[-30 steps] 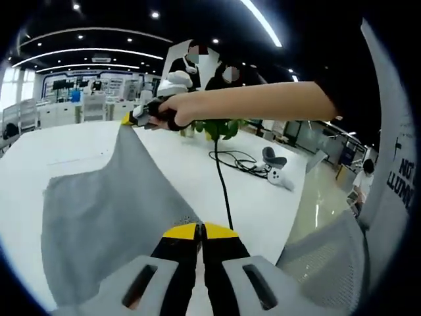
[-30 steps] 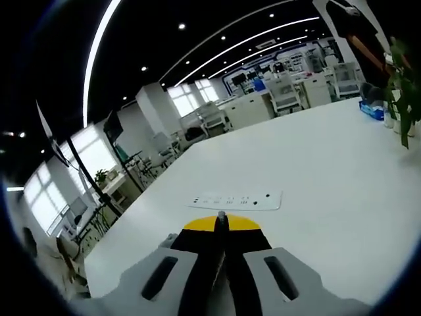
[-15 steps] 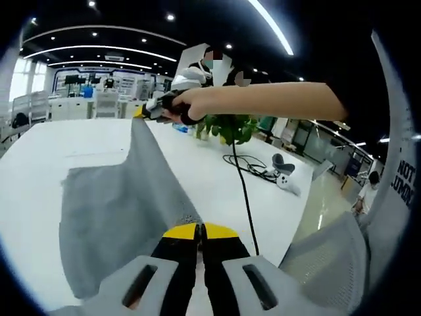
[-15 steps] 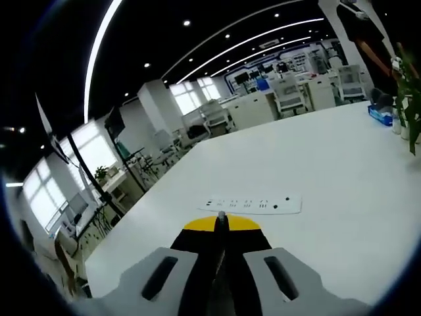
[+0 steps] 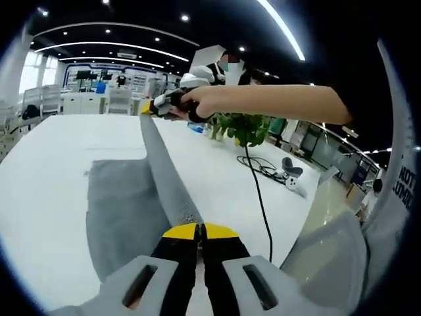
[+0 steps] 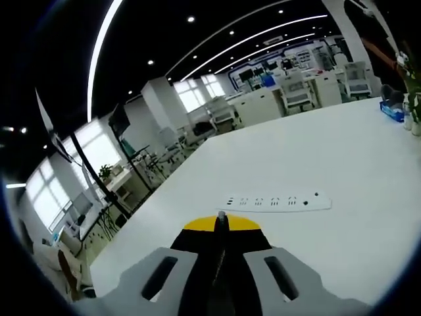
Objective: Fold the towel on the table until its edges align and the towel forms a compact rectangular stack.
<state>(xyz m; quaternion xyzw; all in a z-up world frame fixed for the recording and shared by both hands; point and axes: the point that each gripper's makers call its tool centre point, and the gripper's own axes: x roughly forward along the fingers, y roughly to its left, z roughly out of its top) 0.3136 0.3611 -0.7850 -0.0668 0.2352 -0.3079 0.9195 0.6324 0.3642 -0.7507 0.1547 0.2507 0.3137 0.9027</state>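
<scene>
The left gripper (image 5: 199, 232) pinched one corner of the grey towel (image 5: 128, 197); the right gripper (image 5: 150, 108), its jaws closed, held another corner aloft. The edge between them ran taut above the table (image 5: 46, 171), the rest lying flat. A power strip (image 6: 275, 201) lay mid-table.

Towel (image 5: 131, 204) corner hidden between fingers (image 5: 181, 232)

A towel (image 5: 131, 204) is spread on the table (image 5: 46, 171), one edge raised between two grippers. A power strip (image 6: 276, 201) lies on the table ahead.
</scene>
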